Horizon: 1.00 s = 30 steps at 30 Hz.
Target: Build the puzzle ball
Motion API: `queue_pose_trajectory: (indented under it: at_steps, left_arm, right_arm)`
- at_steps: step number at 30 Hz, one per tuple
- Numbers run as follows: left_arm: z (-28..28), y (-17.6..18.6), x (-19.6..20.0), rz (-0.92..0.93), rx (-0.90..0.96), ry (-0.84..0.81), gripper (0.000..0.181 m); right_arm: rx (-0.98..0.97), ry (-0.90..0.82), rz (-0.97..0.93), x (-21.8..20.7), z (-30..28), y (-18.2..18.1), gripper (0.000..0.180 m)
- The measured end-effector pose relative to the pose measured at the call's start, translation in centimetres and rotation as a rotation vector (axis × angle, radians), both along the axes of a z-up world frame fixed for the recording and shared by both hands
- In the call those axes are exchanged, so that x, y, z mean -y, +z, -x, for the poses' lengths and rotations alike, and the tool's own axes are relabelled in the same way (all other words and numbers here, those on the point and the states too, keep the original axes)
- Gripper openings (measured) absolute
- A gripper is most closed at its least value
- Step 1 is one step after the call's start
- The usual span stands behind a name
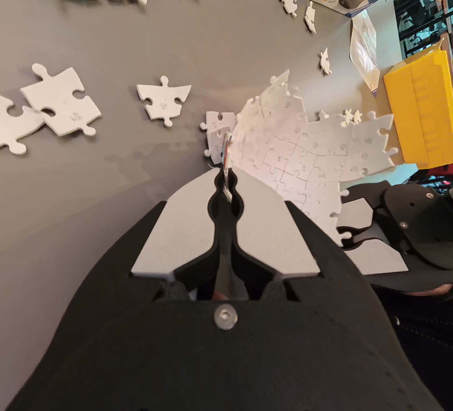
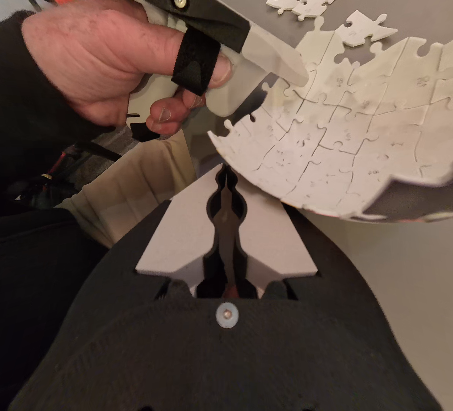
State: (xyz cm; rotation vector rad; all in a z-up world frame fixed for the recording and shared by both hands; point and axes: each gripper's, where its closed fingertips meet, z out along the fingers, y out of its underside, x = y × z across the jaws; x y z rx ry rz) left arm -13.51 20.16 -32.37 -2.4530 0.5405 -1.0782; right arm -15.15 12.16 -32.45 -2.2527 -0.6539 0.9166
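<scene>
A: What has the left gripper (image 1: 226, 179) got?

B: Its grey fingers are pinched on the edge of the curved white half-built puzzle shell (image 1: 306, 154) – at twelve o'clock from the tips, held above the grey table (image 1: 147, 38).

A: And the right gripper (image 2: 226, 173)?

B: Fingers nearly together at the shell's rim – I cannot tell whether they grip it. Loose white puzzle pieces (image 1: 163, 101) lie at ten o'clock.
</scene>
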Motion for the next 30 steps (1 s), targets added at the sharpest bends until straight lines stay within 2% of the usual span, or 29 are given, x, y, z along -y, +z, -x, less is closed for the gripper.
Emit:
queue_pose_trajectory:
  at_steps: [8, 13, 23, 30]
  left_arm:
    - [-0.2, 0.0, -0.3, -0.020, -0.030, -0.043, 0.003]
    - [-0.3, 0.2, 0.0, -0.009, -0.029, -0.044, 0.020]
    - [-0.4, -0.1, 1.6, 0.025, -0.064, -0.102, 0.025]
    - [-0.6, -0.6, 1.9, 0.036, -0.085, -0.123, 0.009]
  right_arm:
    - [0.002, 0.011, 0.032, 0.6, -0.6, -0.3, 0.000]
    - [0.006, 0.017, 0.039, 0.8, -0.6, -0.4, 0.000]
    - [0.011, 0.020, 0.035, 0.7, -0.5, -0.4, 0.000]
    - [0.013, 0.021, 0.034, 0.8, -0.5, -0.4, 0.000]
